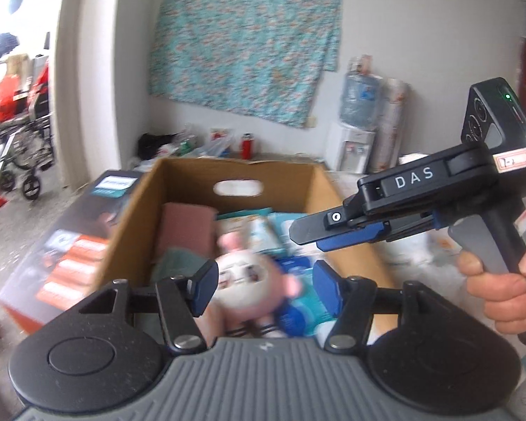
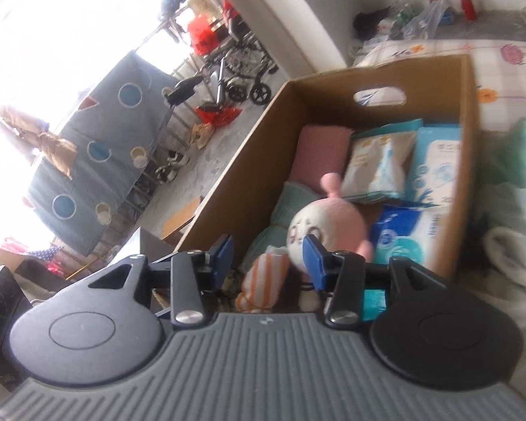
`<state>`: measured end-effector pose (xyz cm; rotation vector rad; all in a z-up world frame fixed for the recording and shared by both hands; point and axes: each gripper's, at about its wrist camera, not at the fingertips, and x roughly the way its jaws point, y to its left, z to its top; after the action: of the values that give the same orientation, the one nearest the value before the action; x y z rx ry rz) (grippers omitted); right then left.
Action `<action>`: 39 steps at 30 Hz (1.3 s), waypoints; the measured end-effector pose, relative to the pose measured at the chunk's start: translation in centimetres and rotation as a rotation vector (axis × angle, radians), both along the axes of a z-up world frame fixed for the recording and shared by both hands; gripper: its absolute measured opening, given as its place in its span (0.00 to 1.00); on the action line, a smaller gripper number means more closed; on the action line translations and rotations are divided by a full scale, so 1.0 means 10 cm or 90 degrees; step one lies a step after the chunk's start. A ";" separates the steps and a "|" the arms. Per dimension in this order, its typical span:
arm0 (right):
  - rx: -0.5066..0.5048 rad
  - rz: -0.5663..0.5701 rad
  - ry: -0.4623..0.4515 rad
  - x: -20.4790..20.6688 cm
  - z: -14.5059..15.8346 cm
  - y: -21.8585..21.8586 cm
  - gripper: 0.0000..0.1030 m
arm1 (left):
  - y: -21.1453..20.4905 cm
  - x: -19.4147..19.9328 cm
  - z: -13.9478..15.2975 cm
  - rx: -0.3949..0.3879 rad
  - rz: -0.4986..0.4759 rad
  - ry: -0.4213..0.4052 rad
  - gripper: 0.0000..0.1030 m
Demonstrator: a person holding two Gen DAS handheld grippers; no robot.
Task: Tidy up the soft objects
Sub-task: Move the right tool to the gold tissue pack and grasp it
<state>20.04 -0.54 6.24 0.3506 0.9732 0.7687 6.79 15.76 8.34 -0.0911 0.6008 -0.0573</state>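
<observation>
step: dropping plush [image 1: 243, 280] into box [image 1: 129, 210] | plush: over packs, inside box | left gripper [image 1: 259, 289]: spread, nothing held | right gripper [image 2: 270, 258]: spread, empty | next: fetch another soft item

The brown cardboard box [image 2: 468, 161] holds a pink and white plush toy [image 2: 328, 222], a dusty pink cloth [image 2: 319, 152], a teal cloth [image 2: 287, 207], an orange-and-white striped cloth [image 2: 264, 277] and blue-and-white packets [image 2: 435, 165].
</observation>
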 end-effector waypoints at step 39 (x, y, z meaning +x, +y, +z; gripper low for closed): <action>-0.178 -0.345 0.147 0.23 -1.22 -3.78 0.42 | -3.60 1.54 -1.51 -0.022 -0.337 0.160 0.50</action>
<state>22.32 -38.39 -5.97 0.4396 1.1187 0.0968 22.23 -20.27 -6.79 0.0310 0.8637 -0.5762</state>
